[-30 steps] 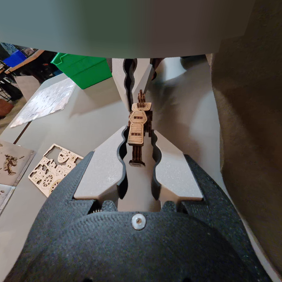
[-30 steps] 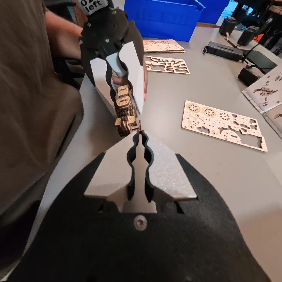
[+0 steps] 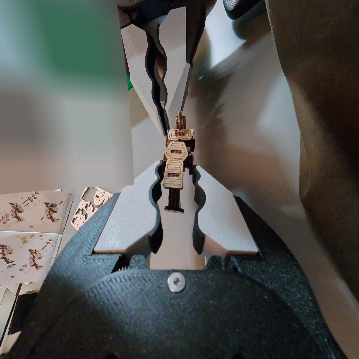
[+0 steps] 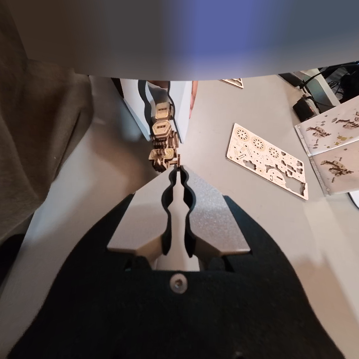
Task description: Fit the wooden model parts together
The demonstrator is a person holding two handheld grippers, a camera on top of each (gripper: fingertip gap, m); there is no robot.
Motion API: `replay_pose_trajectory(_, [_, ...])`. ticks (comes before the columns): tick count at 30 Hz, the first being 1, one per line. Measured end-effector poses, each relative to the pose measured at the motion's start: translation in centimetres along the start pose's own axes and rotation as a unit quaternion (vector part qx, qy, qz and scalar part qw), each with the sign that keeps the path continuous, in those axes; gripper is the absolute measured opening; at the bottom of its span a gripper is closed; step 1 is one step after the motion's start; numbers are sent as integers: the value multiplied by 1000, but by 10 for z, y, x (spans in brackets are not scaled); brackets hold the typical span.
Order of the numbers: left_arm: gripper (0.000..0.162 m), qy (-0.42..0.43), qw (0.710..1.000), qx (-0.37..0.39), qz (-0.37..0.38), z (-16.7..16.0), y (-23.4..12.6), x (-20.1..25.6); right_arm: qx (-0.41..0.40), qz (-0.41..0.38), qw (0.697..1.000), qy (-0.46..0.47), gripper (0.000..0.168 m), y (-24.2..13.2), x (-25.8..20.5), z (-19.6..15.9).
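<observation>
grey table (image 4: 223, 213) underneath, both claws raised over its near edge. punched wooden sheet (image 4: 266, 161) lying flat to the right, well apart from the work; picture sheets (image 4: 334, 139) beyond it, not in play.

left claw (image 3: 177, 165): about half open, clamping the model (image 3: 175, 161) low on its stacked body, the dark foot end pointing back between the fingers. looks held by the edges of the layers; exact contact on the right finger hard to tell.

right claw (image 4: 178, 167): nearly closed, tips pinching a small wooden piece (image 4: 178, 161), touching or just beside the model's far end (image 4: 163, 157). seated or not: cannot tell.

handling, judged: thin laser-cut ply, very light, stiff in plane, snaps easily across thin tabs and pegs. dry wood on ribbed pads, so little slip, but twisting under side load likely. best hold on the thick layered core, not the pale plates or sticking-out tabs. small piece best pinched on flat faces, close to its mating end, pushed straight along the slot. light force only; cocked entry risks a split tab.
</observation>
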State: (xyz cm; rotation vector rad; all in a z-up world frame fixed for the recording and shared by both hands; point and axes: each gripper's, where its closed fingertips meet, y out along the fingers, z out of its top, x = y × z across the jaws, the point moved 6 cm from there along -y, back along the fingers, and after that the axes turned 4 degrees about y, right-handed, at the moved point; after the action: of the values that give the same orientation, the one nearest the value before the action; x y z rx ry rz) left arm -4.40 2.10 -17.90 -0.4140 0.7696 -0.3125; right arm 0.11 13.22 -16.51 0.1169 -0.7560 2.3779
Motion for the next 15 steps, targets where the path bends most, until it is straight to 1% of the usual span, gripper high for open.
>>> replay_pose_trajectory(10, [27,16,1000,-15,5,-2,2,2,-21,-2,999,-35,1,0,-4,3])
replay_pose_trajectory(15, [27,23,1000,-15,4,-2,3,3,-16,7,999,-27,1,0,-5,0])
